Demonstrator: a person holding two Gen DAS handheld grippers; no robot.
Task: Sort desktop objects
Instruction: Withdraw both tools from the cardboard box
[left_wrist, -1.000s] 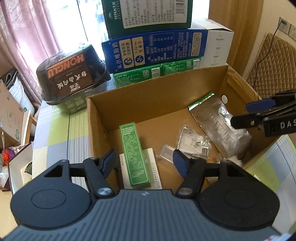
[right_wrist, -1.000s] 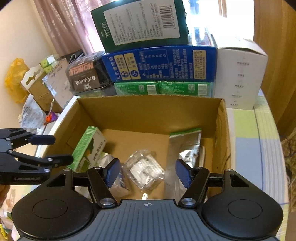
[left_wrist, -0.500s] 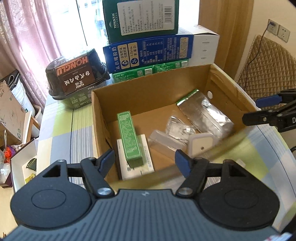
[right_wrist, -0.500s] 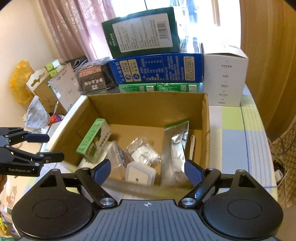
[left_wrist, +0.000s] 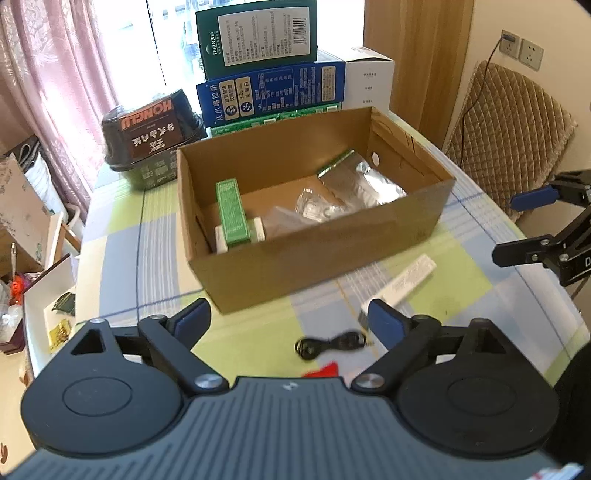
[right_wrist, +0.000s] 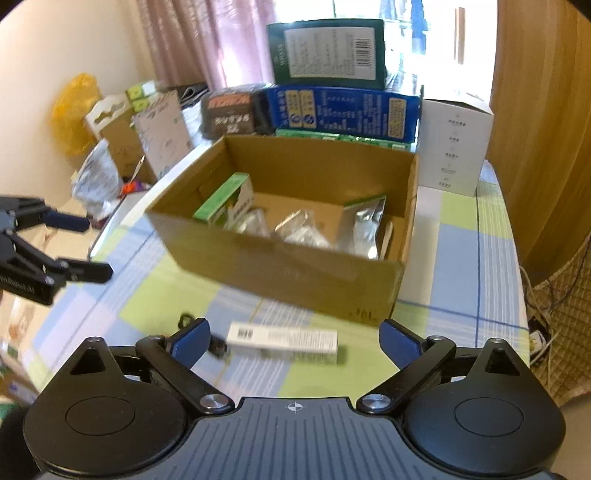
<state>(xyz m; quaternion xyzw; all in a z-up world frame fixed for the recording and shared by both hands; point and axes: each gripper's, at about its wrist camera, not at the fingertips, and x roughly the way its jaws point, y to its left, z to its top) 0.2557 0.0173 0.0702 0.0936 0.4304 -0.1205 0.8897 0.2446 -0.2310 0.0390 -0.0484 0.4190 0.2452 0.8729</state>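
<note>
An open cardboard box (left_wrist: 332, 258) (right_wrist: 295, 273) stands on the checked tablecloth. Inside lie a green carton (left_wrist: 232, 212) (right_wrist: 218, 201), a silver foil pouch (left_wrist: 365, 181) (right_wrist: 364, 225) and clear plastic packets (left_wrist: 317, 208). In front of the box on the cloth are a long white box (right_wrist: 282, 336) (left_wrist: 408, 278), a coiled black cable (left_wrist: 328, 343) and a red scrap (left_wrist: 323, 369). My left gripper (left_wrist: 291, 319) is open above the cable, with nothing between its fingers. My right gripper (right_wrist: 293, 334) is open over the white box without touching it.
Behind the cardboard box stand stacked green, blue and white cartons (left_wrist: 273, 92) and a black food tub (left_wrist: 151, 129). A quilted chair (left_wrist: 509, 147) is at the right. Bags and boxes (right_wrist: 110, 140) crowd the floor on the left. The table edge (left_wrist: 51, 332) runs close on the left.
Both grippers pulled back and up out of the box, toward the table's near side. Their jaws spread wider. The white box, cable and red scrap came into view.
</note>
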